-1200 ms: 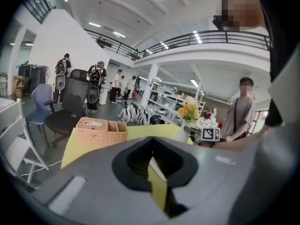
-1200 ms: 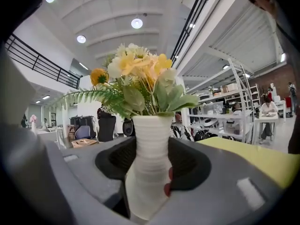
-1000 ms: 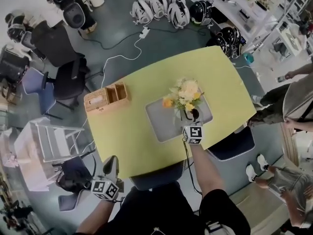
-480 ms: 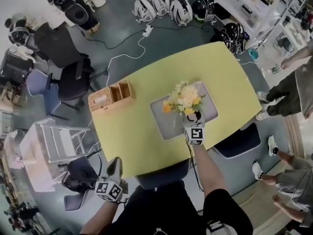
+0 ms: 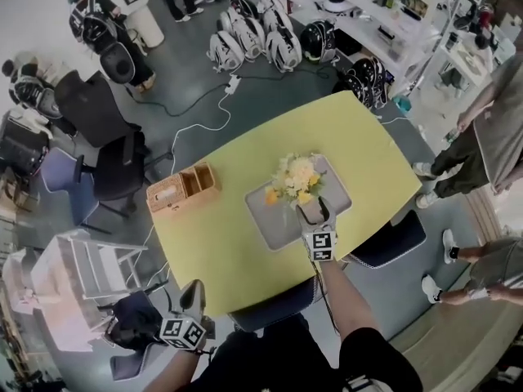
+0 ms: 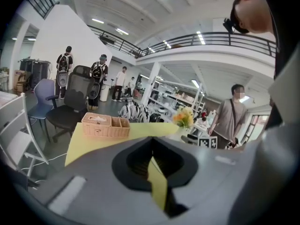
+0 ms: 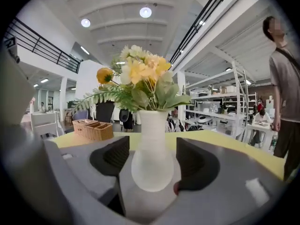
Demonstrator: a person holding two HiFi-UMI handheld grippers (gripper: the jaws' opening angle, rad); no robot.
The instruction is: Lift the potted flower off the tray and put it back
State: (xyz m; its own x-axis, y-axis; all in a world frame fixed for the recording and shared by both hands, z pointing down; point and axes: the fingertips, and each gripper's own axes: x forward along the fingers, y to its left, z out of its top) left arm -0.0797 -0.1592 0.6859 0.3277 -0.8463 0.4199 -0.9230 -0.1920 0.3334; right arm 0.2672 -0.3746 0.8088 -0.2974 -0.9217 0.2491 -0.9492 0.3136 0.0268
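Nearest, the left tongs hang off the desk's near edge, pressed together and empty. Just past that edge, the right tongs are spreading around the potted flower: a white round-bellied vase with yellow, cream and orange blooms and fern, standing upright on the grey tray.

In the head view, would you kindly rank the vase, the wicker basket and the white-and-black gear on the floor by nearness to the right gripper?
1. Vase, between the opening jaws of the right gripper, on the tray.
2. Wicker basket, left, on the table.
3. White-and-black gear, on the floor beyond the table.
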